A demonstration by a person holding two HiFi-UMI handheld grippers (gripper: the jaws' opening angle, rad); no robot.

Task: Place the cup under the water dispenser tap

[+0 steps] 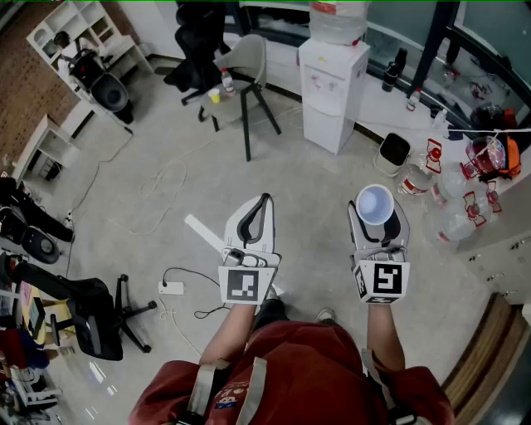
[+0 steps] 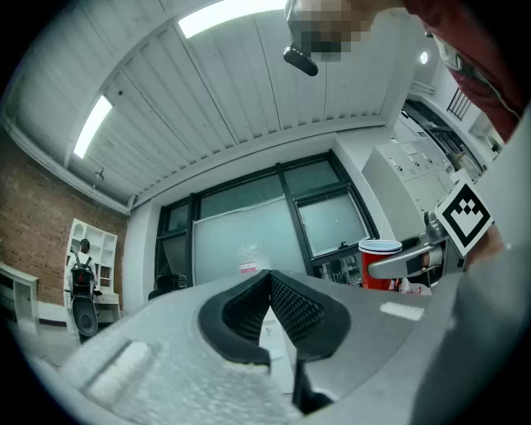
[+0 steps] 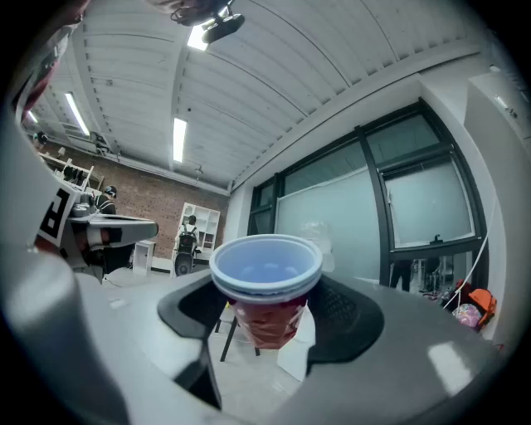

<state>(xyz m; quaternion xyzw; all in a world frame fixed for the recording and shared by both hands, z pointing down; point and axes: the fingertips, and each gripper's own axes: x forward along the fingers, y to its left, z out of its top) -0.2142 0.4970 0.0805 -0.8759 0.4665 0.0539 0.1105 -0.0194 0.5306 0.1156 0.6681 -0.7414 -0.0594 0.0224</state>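
- right claw (image 1: pixel 377 217) clamped on a red plastic cup (image 1: pixel 374 204), one jaw pad on each side of the cup wall
- cup upright, mouth up, pale inside; nothing visible in it
- cup held in the air over the grey floor (image 1: pixel 166 166), not resting on anything
- water dispenser (image 1: pixel 332 91) stands ahead against the window wall, well apart from the cup, bottle (image 1: pixel 338 21) on top
- its tap can't be made out from here
- left claw (image 1: pixel 265 199) closed, jaw tips touching, nothing between them
- left claw beside the right, pointing the same way
- grey chair (image 1: pixel 245 70) left of the dispenser
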